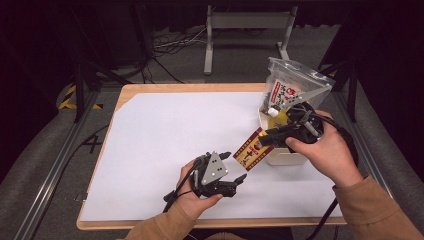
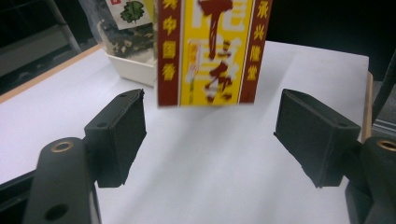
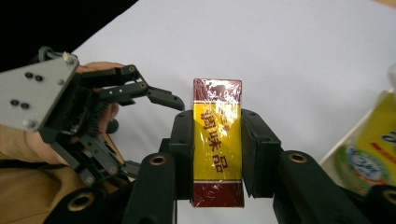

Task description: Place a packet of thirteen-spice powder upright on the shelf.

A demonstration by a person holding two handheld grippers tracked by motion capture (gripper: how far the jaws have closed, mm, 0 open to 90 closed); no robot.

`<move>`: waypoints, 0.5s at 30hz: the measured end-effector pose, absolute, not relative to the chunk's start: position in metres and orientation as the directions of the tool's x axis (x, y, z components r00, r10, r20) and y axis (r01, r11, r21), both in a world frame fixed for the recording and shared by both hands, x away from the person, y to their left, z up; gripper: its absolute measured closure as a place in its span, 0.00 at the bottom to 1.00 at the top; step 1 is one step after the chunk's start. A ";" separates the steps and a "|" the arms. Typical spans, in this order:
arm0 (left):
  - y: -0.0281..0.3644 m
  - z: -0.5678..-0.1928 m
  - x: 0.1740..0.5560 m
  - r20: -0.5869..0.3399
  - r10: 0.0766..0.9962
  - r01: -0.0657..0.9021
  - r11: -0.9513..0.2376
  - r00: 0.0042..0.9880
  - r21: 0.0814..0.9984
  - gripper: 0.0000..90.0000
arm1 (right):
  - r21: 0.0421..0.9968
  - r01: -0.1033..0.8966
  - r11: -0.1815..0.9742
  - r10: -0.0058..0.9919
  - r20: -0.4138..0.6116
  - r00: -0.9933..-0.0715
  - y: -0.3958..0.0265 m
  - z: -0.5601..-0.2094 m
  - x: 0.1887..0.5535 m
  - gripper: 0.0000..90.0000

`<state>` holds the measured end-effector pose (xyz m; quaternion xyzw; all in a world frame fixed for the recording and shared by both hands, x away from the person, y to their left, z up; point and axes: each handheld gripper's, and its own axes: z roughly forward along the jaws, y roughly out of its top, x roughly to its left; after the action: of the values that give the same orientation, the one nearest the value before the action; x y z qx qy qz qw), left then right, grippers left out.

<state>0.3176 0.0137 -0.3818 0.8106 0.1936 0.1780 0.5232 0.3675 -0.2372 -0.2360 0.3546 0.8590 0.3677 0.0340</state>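
A flat yellow and dark red packet (image 1: 252, 149) with Chinese writing hangs above the white sheet, tilted down toward the left. My right gripper (image 1: 265, 139) is shut on its upper end; in the right gripper view both pads press the sides of the packet (image 3: 217, 144). My left gripper (image 1: 235, 167) is open just below and left of the packet's lower end. In the left gripper view the packet (image 2: 210, 51) hangs beyond the wide-apart jaws of that gripper (image 2: 210, 135), with nothing between the pads.
A white tub (image 1: 285, 156) stands at the table's right side, and a clear bag of dark snacks (image 1: 287, 92) stands upright in it. A white sheet (image 1: 165, 130) covers the wooden table (image 1: 131, 90). A yellow-green packet (image 3: 373, 154) lies in the tub.
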 end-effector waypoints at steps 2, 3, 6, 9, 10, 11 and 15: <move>0.018 -0.381 0.319 0.077 0.505 0.138 -0.376 0.860 0.916 0.28 | 0.661 0.553 0.507 0.629 0.154 -0.762 -0.240 -0.232 0.367 0.77; 0.021 -0.381 0.320 0.071 0.504 0.145 -0.377 0.861 0.915 0.28 | 0.661 0.545 0.516 0.630 0.139 -0.764 -0.241 -0.230 0.367 0.77; 0.028 -0.382 0.323 0.054 0.511 0.167 -0.377 0.858 0.911 0.28 | 0.652 0.513 0.558 0.617 0.086 -0.782 -0.246 -0.226 0.368 0.77; 0.034 -0.383 0.324 0.050 0.522 0.178 -0.377 0.852 0.909 0.28 | 0.652 0.494 0.575 0.607 0.064 -0.792 -0.251 -0.222 0.369 0.77; 0.036 -0.383 0.325 0.049 0.525 0.181 -0.377 0.850 0.909 0.28 | 0.652 0.485 0.583 0.603 0.053 -0.796 -0.252 -0.221 0.369 0.77; 0.039 -0.383 0.325 0.050 0.528 0.182 -0.378 0.848 0.908 0.28 | 0.652 0.477 0.590 0.600 0.041 -0.799 -0.253 -0.220 0.369 0.77; 0.052 -0.383 0.327 0.049 0.545 0.193 -0.378 0.837 0.906 0.29 | 0.640 0.433 0.635 0.575 -0.016 -0.818 -0.257 -0.217 0.370 0.77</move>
<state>0.3269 0.0521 -0.3828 0.8118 0.2273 0.1727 0.5094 0.3700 -0.2568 -0.2168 0.2807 0.8974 0.3222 0.1099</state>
